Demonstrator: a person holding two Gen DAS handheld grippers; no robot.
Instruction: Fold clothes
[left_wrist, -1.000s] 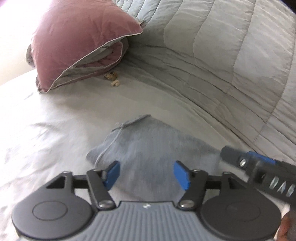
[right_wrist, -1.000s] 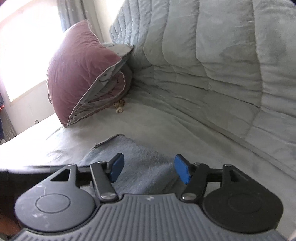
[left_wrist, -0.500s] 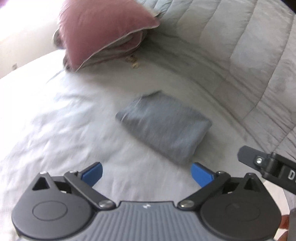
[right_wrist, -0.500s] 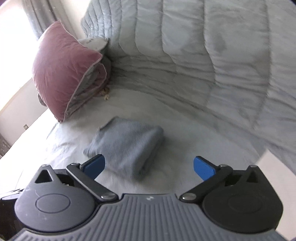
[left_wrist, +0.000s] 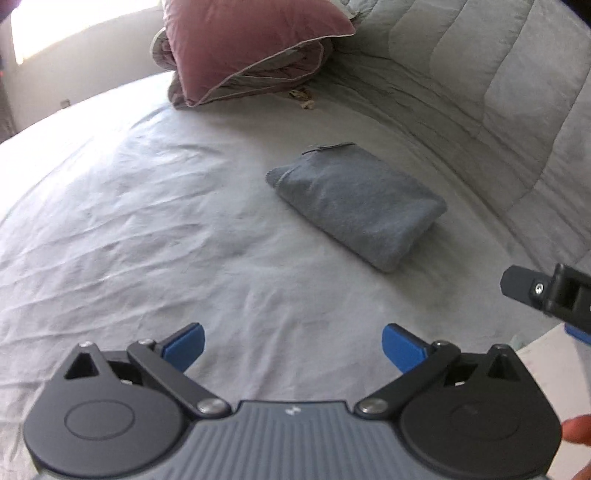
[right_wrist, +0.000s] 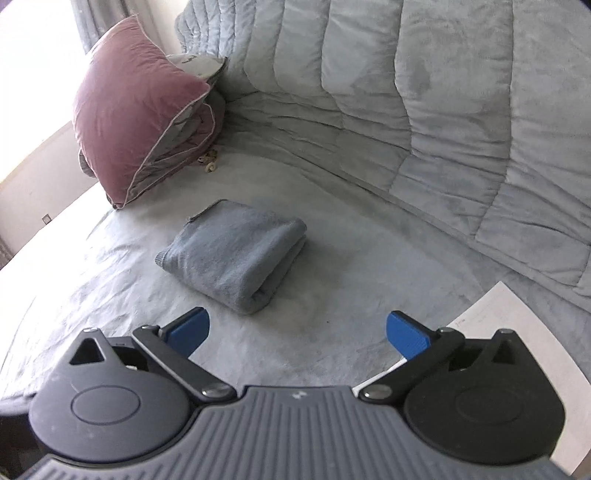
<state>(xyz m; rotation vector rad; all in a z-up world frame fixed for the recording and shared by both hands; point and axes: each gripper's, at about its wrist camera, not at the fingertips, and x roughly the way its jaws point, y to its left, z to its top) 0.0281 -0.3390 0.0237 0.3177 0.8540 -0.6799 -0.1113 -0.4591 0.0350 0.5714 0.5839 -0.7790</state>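
Observation:
A grey garment (left_wrist: 354, 205) lies folded into a thick rectangle on the pale bed sheet (left_wrist: 147, 221). In the right wrist view the same folded garment (right_wrist: 236, 254) shows its rolled edge toward me. My left gripper (left_wrist: 293, 347) stands open, well short of the garment, with nothing between its blue pads. My right gripper (right_wrist: 298, 332) is open too, just short of the garment's near corner and apart from it. Part of the right gripper's black finger (left_wrist: 543, 291) pokes into the left wrist view at the right edge.
A mauve pillow (right_wrist: 136, 110) with grey piping leans at the back left on a folded grey duvet. A quilted grey cover (right_wrist: 424, 103) rises along the back and right. A small tan object (left_wrist: 303, 99) lies by the pillow. A white sheet of paper (right_wrist: 509, 332) lies at the right.
Both grippers went from narrowly spread over the garment to fully open and drew back from it. The garment now lies free and folded farther from both.

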